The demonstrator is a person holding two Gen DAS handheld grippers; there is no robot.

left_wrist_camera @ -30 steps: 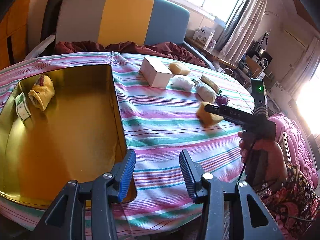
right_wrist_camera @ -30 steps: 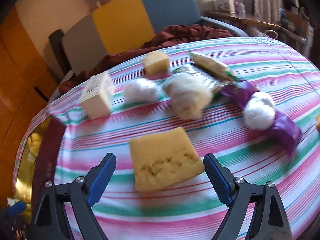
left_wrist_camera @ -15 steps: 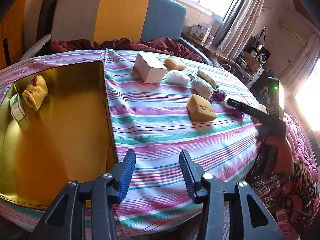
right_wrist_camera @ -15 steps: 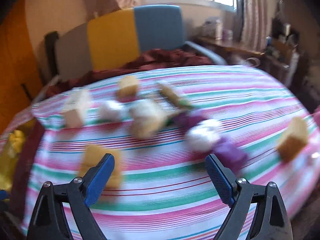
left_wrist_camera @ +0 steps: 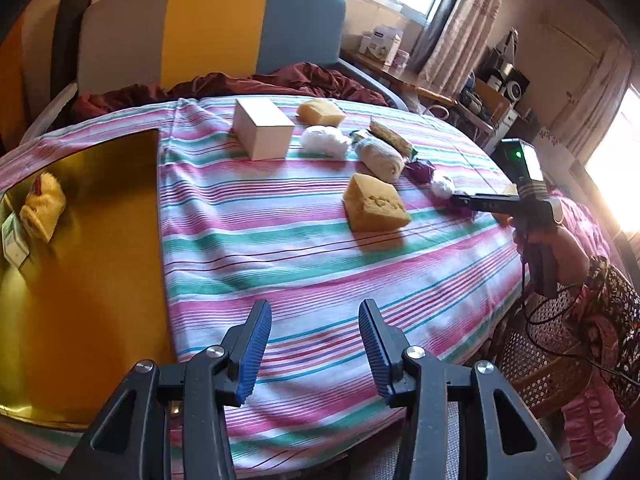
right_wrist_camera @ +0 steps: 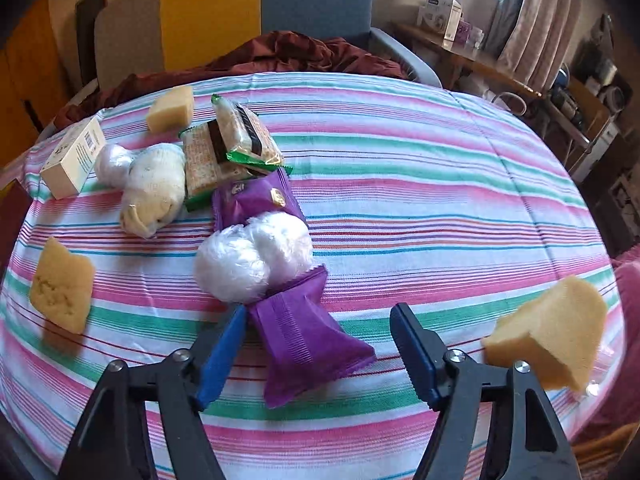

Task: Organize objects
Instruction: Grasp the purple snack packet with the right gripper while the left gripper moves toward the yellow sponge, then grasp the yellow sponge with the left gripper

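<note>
My right gripper (right_wrist_camera: 320,320) hovers low over the striped tablecloth (right_wrist_camera: 420,208), jaws closing, with the near end of a purple snack packet (right_wrist_camera: 304,344) between them. The left pad is beside the wrapper's edge; the right pad stands apart from it. A white plastic-wrapped ball (right_wrist_camera: 252,260) lies on the packet just beyond the fingertips. My left gripper (left_wrist_camera: 315,320) is open and empty near the table's front edge, right of the gold tray (left_wrist_camera: 80,260). In the left wrist view, a hand holds the right gripper (left_wrist_camera: 460,200) at the table's right.
Sponge cake pieces lie at the left (right_wrist_camera: 60,292), right edge (right_wrist_camera: 552,340) and back (right_wrist_camera: 172,110). Green cracker packets (right_wrist_camera: 228,148), a cream roll (right_wrist_camera: 152,192) and a white box (right_wrist_camera: 74,156) cluster behind. The tray holds a yellow roll (left_wrist_camera: 42,208) and a small packet (left_wrist_camera: 12,240).
My right gripper has swung to the right, from over the sponge cake piece to the purple packet, and its jaws have narrowed. The left gripper has shifted slightly and stays open.
</note>
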